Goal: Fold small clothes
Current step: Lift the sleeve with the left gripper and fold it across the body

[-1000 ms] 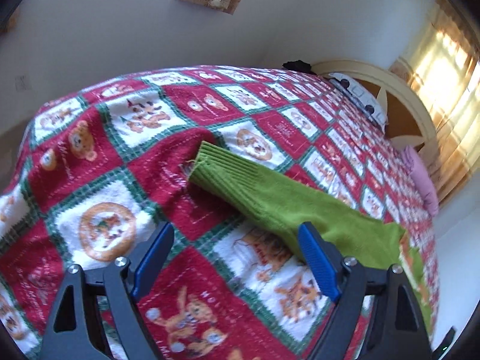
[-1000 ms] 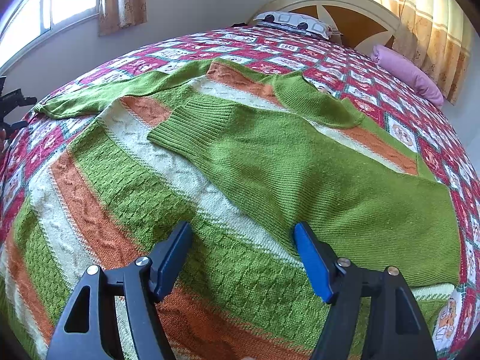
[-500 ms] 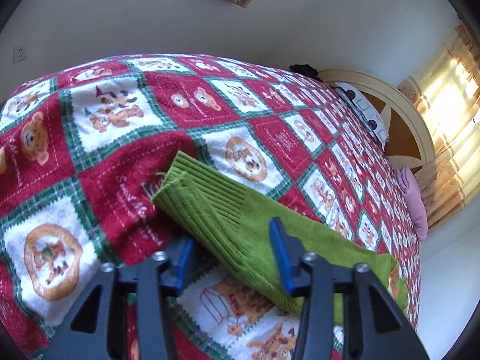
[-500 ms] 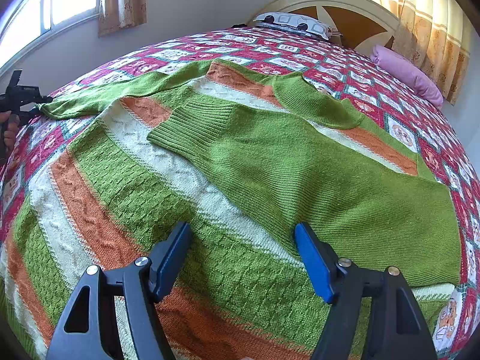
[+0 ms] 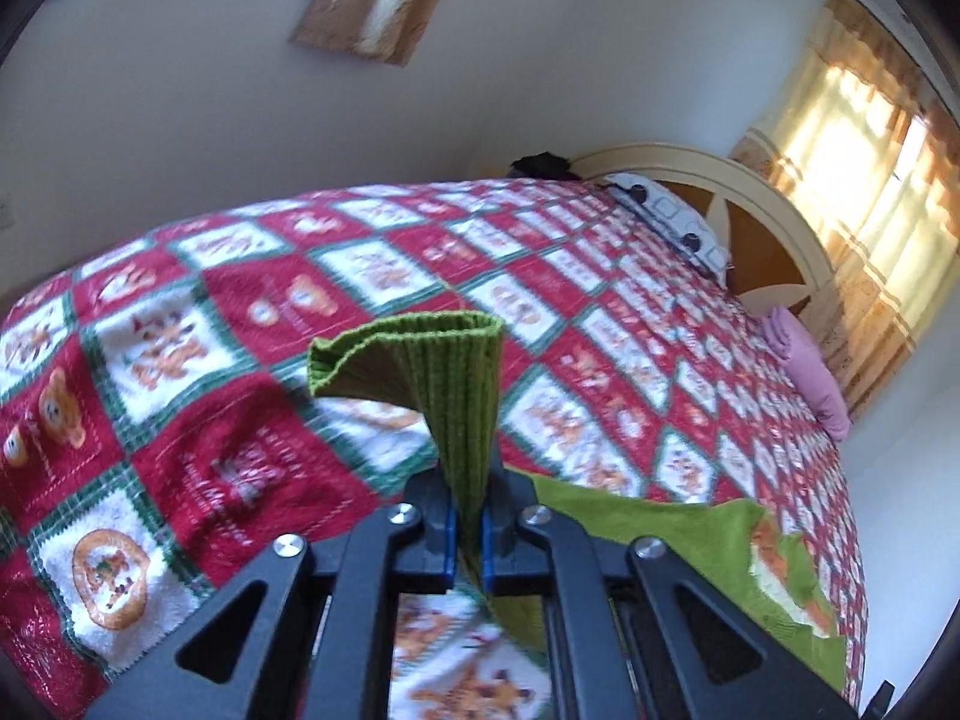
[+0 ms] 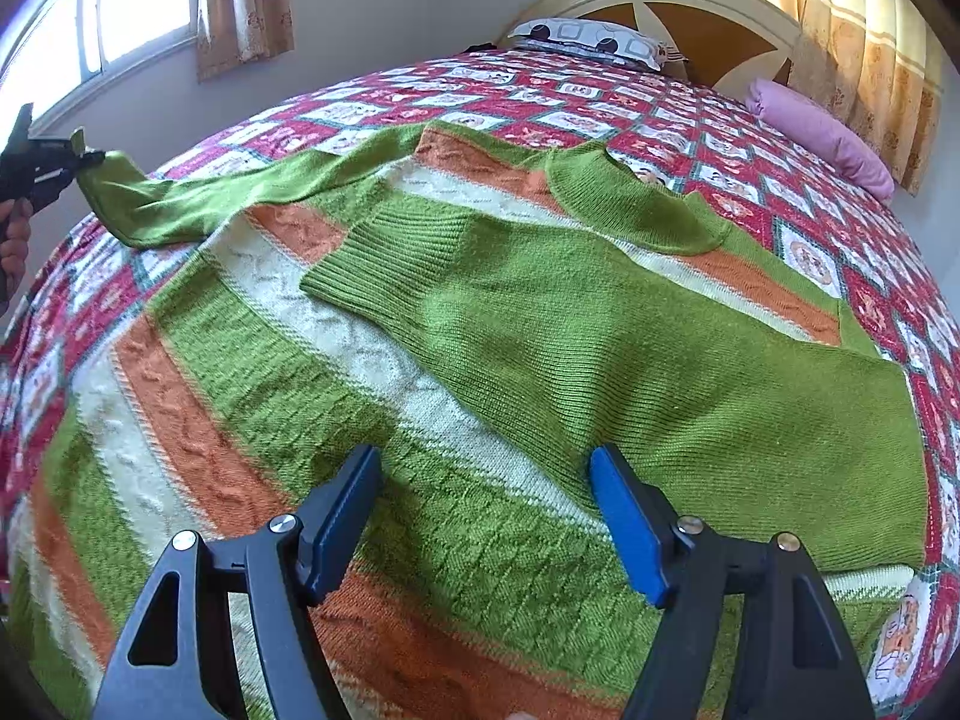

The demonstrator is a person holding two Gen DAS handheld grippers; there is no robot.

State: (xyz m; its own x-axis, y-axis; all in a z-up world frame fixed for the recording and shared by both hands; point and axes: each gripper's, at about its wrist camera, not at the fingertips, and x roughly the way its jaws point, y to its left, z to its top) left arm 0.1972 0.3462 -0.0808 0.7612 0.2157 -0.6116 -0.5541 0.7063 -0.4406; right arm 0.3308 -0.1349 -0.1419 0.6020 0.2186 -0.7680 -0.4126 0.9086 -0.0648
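Green sleeve (image 5: 462,396): we are seeing left gripper (image 5: 470,531) fingers pinching its cuff.
Right gripper (image 6: 486,516): fingers spreading above sweater (image 6: 600,360).
Hem: we are losing it off-frame.

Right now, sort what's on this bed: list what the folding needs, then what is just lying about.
Job:
striped sweater
its left sleeve, pinched in the left gripper
folded right sleeve
right gripper, open

Lying about:
patterned pillow
pink pillow
bedspread

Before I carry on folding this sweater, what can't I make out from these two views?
- Sweater hem, right wrist view: cut off by the bottom edge behind the right tongs.
- Sleeve below the grip, left wrist view: hidden behind the left tongs.
- Chest stripes, right wrist view: covered by the folded sleeve.
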